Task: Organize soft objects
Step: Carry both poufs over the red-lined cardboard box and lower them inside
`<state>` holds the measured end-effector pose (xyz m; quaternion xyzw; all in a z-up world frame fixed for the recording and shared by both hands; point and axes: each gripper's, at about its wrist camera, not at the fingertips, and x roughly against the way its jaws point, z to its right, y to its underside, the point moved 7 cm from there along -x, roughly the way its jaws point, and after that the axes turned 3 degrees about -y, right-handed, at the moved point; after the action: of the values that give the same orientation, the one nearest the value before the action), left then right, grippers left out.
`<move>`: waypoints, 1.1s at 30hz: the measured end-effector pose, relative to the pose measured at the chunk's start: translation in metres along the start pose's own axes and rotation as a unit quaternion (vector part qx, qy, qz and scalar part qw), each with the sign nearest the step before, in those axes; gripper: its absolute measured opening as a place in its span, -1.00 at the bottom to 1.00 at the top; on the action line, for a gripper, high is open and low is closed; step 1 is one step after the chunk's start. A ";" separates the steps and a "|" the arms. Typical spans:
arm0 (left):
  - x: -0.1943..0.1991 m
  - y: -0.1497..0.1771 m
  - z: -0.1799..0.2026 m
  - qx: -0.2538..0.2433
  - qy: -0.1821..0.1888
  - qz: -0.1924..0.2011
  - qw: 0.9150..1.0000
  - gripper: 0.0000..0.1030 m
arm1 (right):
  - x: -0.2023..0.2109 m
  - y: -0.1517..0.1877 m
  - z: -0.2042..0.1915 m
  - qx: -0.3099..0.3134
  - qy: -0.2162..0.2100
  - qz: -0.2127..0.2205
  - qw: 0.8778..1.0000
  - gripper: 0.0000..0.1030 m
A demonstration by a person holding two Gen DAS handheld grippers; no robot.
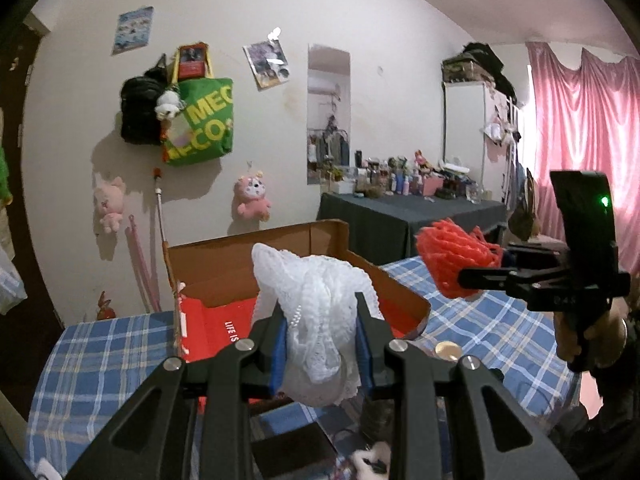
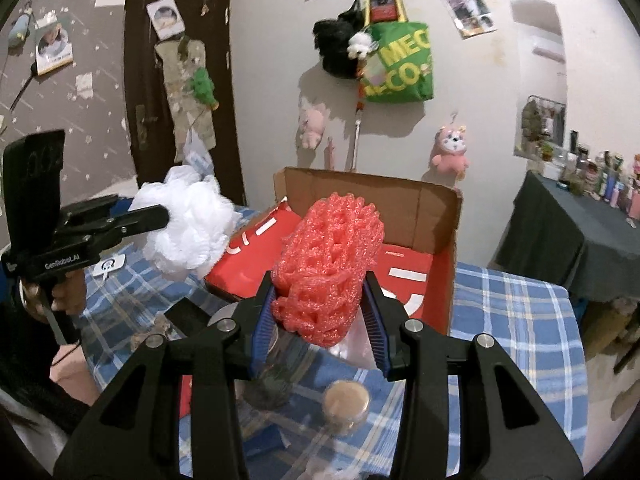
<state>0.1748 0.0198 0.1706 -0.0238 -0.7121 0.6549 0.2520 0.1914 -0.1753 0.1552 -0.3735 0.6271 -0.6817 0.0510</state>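
My left gripper [image 1: 322, 320] is shut on a white mesh puff [image 1: 316, 304] and holds it in the air in front of an open cardboard box [image 1: 240, 256] with a red lining. My right gripper [image 2: 320, 296] is shut on a red foam net [image 2: 328, 256], also held above the table near the box [image 2: 448, 216]. In the left wrist view the right gripper [image 1: 472, 276] with the red net [image 1: 452, 260] hangs to the right of the box. In the right wrist view the left gripper [image 2: 160, 216] with the white puff [image 2: 188, 232] hangs at the box's left.
The box stands on a table with a blue plaid cloth [image 2: 512, 320]. A small round jar [image 2: 346, 400], a clear glass jar [image 2: 272, 376] and a dark flat object [image 1: 288, 452] lie on the near side. A dark table [image 1: 408, 216] with bottles stands behind.
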 end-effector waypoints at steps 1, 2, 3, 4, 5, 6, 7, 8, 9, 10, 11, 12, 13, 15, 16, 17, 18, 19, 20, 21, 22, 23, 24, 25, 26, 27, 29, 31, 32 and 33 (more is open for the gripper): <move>-0.004 -0.002 0.000 -0.002 0.003 -0.004 1.000 -0.41 | -0.007 -0.003 0.002 0.002 -0.006 -0.009 1.000 -0.24; -0.009 -0.004 -0.001 -0.005 0.006 -0.011 1.000 -0.41 | -0.014 -0.006 0.003 0.004 -0.013 -0.018 1.000 -0.24; -0.016 -0.006 -0.001 -0.007 0.011 -0.019 1.000 -0.41 | -0.021 -0.007 0.004 0.006 -0.017 -0.026 0.999 -0.24; -0.022 -0.007 -0.002 -0.009 0.015 -0.025 1.000 -0.41 | -0.028 -0.009 0.005 0.007 -0.019 -0.033 0.999 -0.24; -0.027 -0.008 -0.002 -0.012 0.018 -0.029 0.999 -0.41 | -0.036 -0.011 0.007 0.007 -0.024 -0.043 0.999 -0.24; -0.036 -0.009 -0.002 -0.017 0.023 -0.039 0.999 -0.41 | -0.043 -0.013 0.009 0.006 -0.029 -0.051 0.998 -0.24; -0.041 -0.010 -0.003 -0.020 0.025 -0.043 0.999 -0.41 | -0.053 -0.015 0.012 0.004 -0.035 -0.062 0.997 -0.24; -0.049 -0.010 -0.003 -0.027 0.028 -0.051 0.998 -0.41 | -0.060 -0.017 0.015 0.003 -0.038 -0.070 0.997 -0.24; -0.057 -0.011 -0.003 -0.033 0.031 -0.058 0.997 -0.41 | -0.071 -0.019 0.018 0.001 -0.040 -0.081 0.996 -0.24; -0.066 -0.013 -0.004 -0.037 0.032 -0.065 0.997 -0.41 | -0.083 -0.020 0.022 -0.002 -0.040 -0.093 0.995 -0.24; -0.077 -0.015 -0.006 -0.039 0.037 -0.076 0.996 -0.41 | -0.092 -0.020 0.024 -0.006 -0.042 -0.103 0.994 -0.24; -0.085 -0.015 -0.007 -0.040 0.040 -0.084 0.995 -0.41 | -0.104 -0.021 0.029 -0.011 -0.043 -0.117 0.992 -0.24; -0.092 -0.015 -0.008 -0.040 0.043 -0.091 0.994 -0.41 | -0.115 -0.022 0.034 -0.014 -0.041 -0.127 0.991 -0.24; -0.116 -0.015 -0.012 -0.039 0.042 -0.119 0.991 -0.41 | -0.138 -0.023 0.043 -0.018 -0.039 -0.153 0.987 -0.24; -0.125 -0.015 -0.014 -0.040 0.043 -0.128 0.990 -0.41 | -0.148 -0.023 0.048 -0.021 -0.035 -0.164 0.986 -0.24; -0.134 -0.014 -0.017 -0.041 0.042 -0.136 0.989 -0.41 | -0.159 -0.023 0.054 -0.026 -0.032 -0.175 0.984 -0.24; -0.147 -0.013 -0.020 -0.043 0.042 -0.149 0.987 -0.41 | -0.171 -0.023 0.060 -0.035 -0.031 -0.188 0.981 -0.24; -0.157 -0.011 -0.023 -0.042 0.041 -0.157 0.986 -0.41 | -0.181 -0.023 0.066 -0.043 -0.029 -0.198 0.979 -0.24; -0.165 -0.010 -0.024 -0.043 0.040 -0.163 0.985 -0.41 | -0.195 -0.022 0.074 -0.053 -0.024 -0.210 0.976 -0.24; -0.174 -0.008 -0.027 -0.045 0.037 -0.172 0.983 -0.41 | -0.205 -0.021 0.080 -0.059 -0.021 -0.219 0.974 -0.24; -0.185 -0.006 -0.030 -0.045 0.035 -0.181 0.982 -0.41 | -0.214 -0.020 0.085 -0.066 -0.019 -0.227 0.972 -0.24; -0.194 -0.004 -0.033 -0.048 0.036 -0.188 0.980 -0.41 | -0.225 -0.018 0.091 -0.075 -0.015 -0.239 0.968 -0.24; -0.206 -0.001 -0.037 -0.045 0.034 -0.197 0.979 -0.41 | -0.233 -0.016 0.097 -0.079 -0.007 -0.247 0.966 -0.24; -0.214 0.001 -0.041 -0.043 0.033 -0.204 0.977 -0.41 | -0.242 -0.014 0.103 -0.081 0.004 -0.255 0.964 -0.24; -0.223 0.004 -0.045 -0.041 0.030 -0.212 0.976 -0.41 | -0.253 -0.012 0.109 -0.082 0.015 -0.263 0.961 -0.24; -0.235 0.007 -0.050 -0.037 0.024 -0.223 0.974 -0.41 | -0.259 -0.011 0.112 -0.085 0.021 -0.268 0.960 -0.24; -0.252 0.013 -0.060 -0.033 0.013 -0.234 0.972 -0.41 | -0.274 -0.010 0.119 -0.101 0.028 -0.278 0.955 -0.24; -0.267 0.017 -0.067 -0.031 0.000 -0.245 0.969 -0.41 | -0.284 -0.010 0.123 -0.102 0.037 -0.283 0.953 -0.24; -0.273 0.018 -0.070 -0.033 0.004 -0.246 0.969 -0.40 | -0.289 -0.011 0.126 -0.097 0.048 -0.283 0.953 -0.24; -0.279 0.019 -0.074 -0.028 0.001 -0.247 0.969 -0.40 | -0.292 -0.011 0.127 -0.095 0.052 -0.284 0.953 -0.24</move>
<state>0.4408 -0.0112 0.0625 0.1450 -0.7139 0.5522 0.4054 0.4772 -0.1194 0.0267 -0.5037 0.5588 -0.6233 -0.2132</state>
